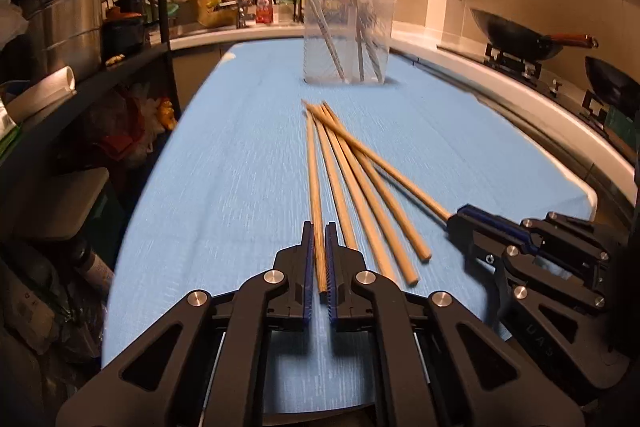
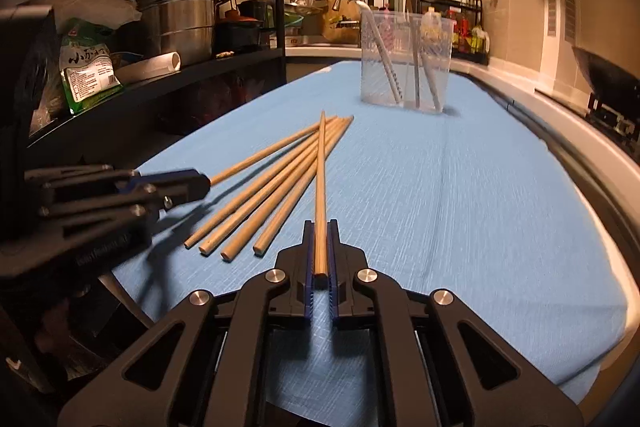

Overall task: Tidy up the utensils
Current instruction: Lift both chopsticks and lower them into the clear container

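Observation:
Several wooden chopsticks (image 1: 374, 211) (image 2: 256, 203) lie fanned on a blue tablecloth (image 1: 240, 187) (image 2: 460, 207). My left gripper (image 1: 319, 231) is shut on the leftmost chopstick (image 1: 314, 167), near its thick end. From the right wrist view, that gripper (image 2: 204, 183) comes in from the left with its chopstick (image 2: 260, 155). My right gripper (image 2: 320, 227) is shut on another chopstick (image 2: 320, 187), which crosses over the pile. In the left wrist view it (image 1: 454, 221) comes in from the right, clamping that stick (image 1: 416, 194). A clear plastic container (image 1: 346, 39) (image 2: 406, 63) with grey sticks stands beyond the pile.
A dark shelf (image 1: 132, 63) (image 2: 160, 75) with metal pots (image 1: 68, 15) (image 2: 184, 11) runs along the left of the table. Woks (image 1: 520, 35) sit on a stove along the right counter. The table's right edge (image 1: 588, 187) is near my right gripper.

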### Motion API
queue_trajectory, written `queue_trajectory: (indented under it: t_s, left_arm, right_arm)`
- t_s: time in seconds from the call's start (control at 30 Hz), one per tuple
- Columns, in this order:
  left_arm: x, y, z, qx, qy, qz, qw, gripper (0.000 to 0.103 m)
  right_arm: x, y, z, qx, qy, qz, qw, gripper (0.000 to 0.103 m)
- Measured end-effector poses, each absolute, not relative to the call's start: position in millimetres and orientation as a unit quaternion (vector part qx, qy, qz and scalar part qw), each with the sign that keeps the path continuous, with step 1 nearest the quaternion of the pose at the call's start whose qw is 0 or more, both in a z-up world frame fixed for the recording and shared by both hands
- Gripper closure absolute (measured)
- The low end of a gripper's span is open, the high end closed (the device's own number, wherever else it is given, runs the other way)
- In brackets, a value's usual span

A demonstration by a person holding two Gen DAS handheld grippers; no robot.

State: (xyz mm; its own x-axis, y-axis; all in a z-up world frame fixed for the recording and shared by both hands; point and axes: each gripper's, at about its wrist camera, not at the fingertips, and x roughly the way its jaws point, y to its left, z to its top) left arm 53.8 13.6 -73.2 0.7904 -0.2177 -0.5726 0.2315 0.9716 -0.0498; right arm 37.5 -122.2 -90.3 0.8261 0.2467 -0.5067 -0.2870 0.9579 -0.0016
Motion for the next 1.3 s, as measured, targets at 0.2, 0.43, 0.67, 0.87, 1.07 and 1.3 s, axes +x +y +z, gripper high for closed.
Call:
queue_trajectory:
  t_s: [0.2, 0.43, 0.67, 0.87, 1.07, 1.3]
  left_arm:
    - [51, 24, -39, -0.005, 0.273, -0.119, 0.955, 0.098]
    - [51, 20, 1, 0.036, 0.243, -0.103, 0.964, 0.098]
    - [60, 25, 33, 0.017, 0.244, -0.113, 0.963, 0.098]
    - [69, 29, 60, 0.024, 0.243, -0.126, 0.962, 0.098]
    - [72, 27, 81, 0.038, 0.238, -0.137, 0.961, 0.098]
    - [73, 16, 106, 0.051, 0.241, -0.146, 0.958, 0.098]
  right_arm:
    - [30, -126, -68, -0.049, 0.230, 0.132, 0.963, 0.097]
    - [25, -135, -31, -0.057, 0.192, 0.113, 0.973, 0.097]
    - [29, -141, -1, -0.063, 0.168, 0.104, 0.978, 0.097]
    - [36, -143, 18, -0.063, 0.160, 0.100, 0.980, 0.097]
    - [44, -145, 38, -0.058, 0.158, 0.100, 0.981, 0.097]
    - [55, -147, 68, -0.049, 0.162, 0.100, 0.980, 0.097]
